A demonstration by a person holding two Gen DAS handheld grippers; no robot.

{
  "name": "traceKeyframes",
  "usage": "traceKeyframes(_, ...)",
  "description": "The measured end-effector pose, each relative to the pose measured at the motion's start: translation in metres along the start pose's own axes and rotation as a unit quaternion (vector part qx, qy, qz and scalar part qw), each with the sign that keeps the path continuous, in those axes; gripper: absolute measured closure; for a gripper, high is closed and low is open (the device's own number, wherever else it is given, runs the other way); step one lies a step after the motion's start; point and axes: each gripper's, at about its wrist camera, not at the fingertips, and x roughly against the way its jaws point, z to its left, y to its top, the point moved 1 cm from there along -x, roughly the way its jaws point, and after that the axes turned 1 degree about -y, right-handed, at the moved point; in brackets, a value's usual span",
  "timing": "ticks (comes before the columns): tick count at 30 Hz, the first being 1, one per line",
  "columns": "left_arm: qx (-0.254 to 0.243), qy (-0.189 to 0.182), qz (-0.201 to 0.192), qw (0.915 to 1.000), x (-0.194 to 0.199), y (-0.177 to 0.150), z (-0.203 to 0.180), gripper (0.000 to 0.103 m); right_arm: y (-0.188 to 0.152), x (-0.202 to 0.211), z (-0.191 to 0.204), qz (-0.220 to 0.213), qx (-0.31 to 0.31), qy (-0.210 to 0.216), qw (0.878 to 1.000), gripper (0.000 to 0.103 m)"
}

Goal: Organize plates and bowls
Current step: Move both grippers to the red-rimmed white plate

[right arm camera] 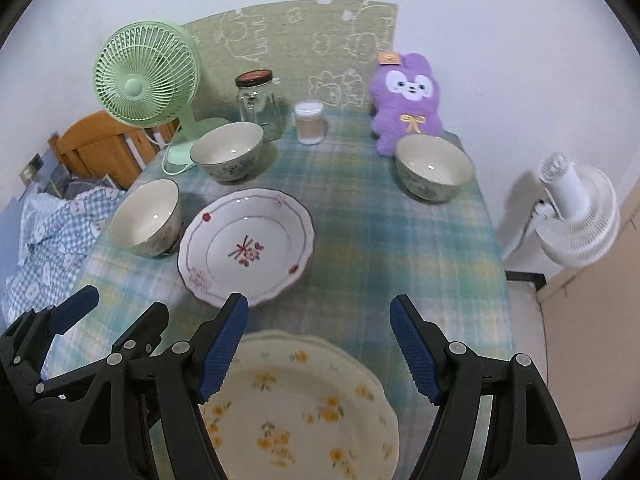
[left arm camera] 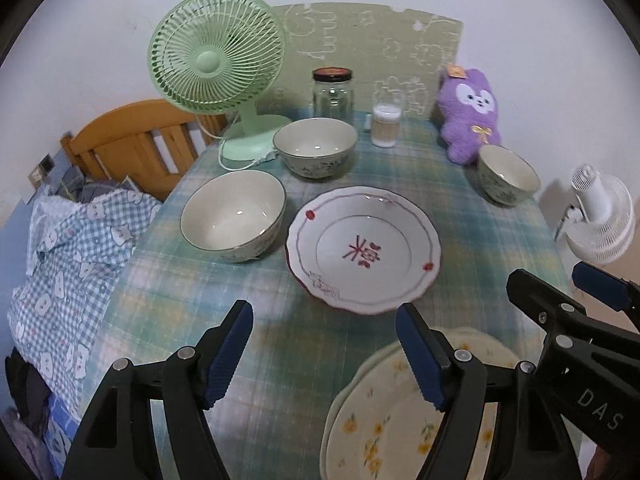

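Behind the red-patterned plate [right arm camera: 246,246], three bowls, fan [right arm camera: 146,80], jar [right arm camera: 258,102], plush toy [right arm camera: 406,100].

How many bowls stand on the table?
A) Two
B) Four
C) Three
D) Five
C: three bowls show, one by the green fan, one at the table's left edge and one before the purple plush toy.
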Motion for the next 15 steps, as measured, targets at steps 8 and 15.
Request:
traceKeyframes(8, 0.028, 0.027, 0.006, 0.9992, -0.034, 0.026, -0.002, 0.027, 0.037, -0.042, -0.001, 0.001, 0.033, 0.015, 0.999, 0.027)
traceKeyframes(15, 0.057, 0.052, 0.019, 0.9968, -0.067, 0.04, -0.002, 0.027, 0.061, -0.083, 0.0, 0.012, 0.058, 0.023, 0.998, 0.027)
